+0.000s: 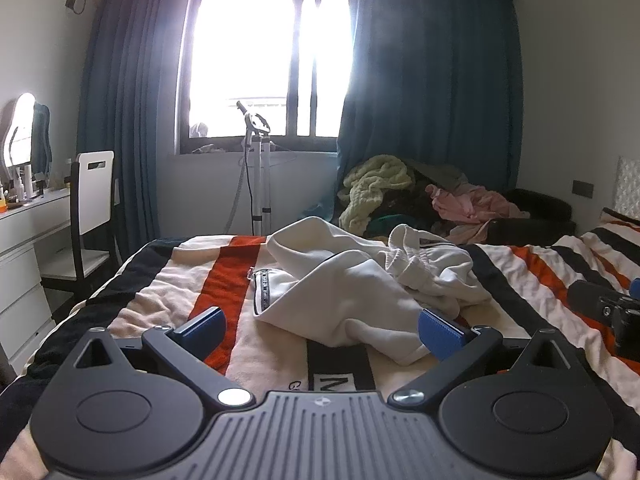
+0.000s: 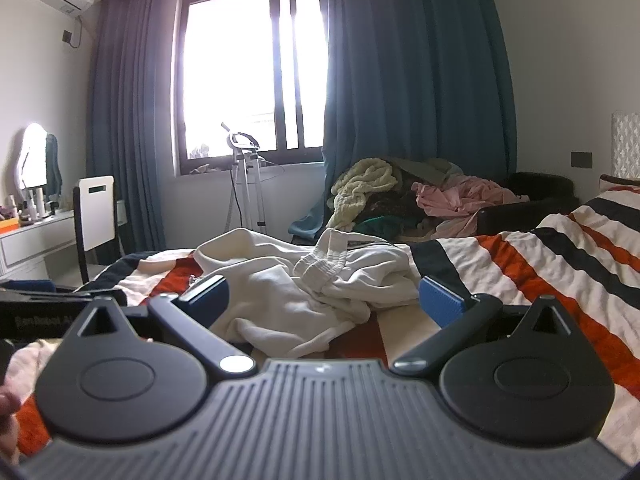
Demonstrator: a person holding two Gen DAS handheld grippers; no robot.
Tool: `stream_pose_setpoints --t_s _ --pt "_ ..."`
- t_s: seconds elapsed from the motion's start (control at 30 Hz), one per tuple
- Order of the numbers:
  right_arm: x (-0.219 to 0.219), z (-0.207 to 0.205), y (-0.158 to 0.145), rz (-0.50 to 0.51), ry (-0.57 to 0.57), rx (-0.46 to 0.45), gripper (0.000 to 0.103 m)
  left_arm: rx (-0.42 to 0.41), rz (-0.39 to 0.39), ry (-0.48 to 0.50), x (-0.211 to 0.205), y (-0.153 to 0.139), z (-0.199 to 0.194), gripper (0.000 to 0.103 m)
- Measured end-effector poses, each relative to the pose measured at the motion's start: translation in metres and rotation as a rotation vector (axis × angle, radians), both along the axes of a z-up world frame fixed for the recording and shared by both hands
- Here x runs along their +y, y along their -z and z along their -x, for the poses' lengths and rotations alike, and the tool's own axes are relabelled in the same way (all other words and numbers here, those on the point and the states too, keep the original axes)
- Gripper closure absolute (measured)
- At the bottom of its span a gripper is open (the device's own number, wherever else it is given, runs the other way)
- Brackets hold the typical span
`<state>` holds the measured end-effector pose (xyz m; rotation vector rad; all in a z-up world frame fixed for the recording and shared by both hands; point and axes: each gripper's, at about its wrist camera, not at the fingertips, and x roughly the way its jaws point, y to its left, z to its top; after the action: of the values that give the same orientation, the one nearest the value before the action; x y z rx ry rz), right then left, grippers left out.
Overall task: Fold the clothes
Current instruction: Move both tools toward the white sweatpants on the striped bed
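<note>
On the bed's striped blanket (image 1: 188,280) sits 1 crumpled white garment (image 1: 360,280), bunched up with a ribbed cuff poking out on top, pretty much dead center in both views. Behind it, over by the blue curtains (image 1: 432,100), there's a messy pile of clothes (image 1: 400,192) on a dark seat, and a garment steamer stand (image 1: 256,168) under the window (image 1: 264,56). 1 white chair (image 1: 94,188) is tucked at the desk on the left. Nothing really blocks the way to the garment. 2 grippers here: left gripper (image 1: 322,326) has its jaws spread wide, low over the garment's near edge, gripping nothing; right gripper (image 2: 322,298) is spread just as wide, also holding nothing, with the garment lying just ahead between its blue fingertips (image 2: 440,300).
</note>
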<state>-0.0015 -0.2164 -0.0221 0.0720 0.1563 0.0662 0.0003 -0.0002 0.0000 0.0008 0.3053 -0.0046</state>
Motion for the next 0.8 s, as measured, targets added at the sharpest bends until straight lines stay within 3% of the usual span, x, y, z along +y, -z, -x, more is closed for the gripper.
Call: stream_pose_setpoints --t_s 0.53,0.8 --pt "-0.003 -0.005 -0.003 0.02 0.027 0.015 0.0 0.07 0.012 -0.034 0.006 0.017 -0.01 0.0" --pt "-0.006 -0.005 -0.003 -0.02 0.031 0.008 0.0 0.075 -0.026 -0.027 -0.003 0.019 -0.011 0.0"
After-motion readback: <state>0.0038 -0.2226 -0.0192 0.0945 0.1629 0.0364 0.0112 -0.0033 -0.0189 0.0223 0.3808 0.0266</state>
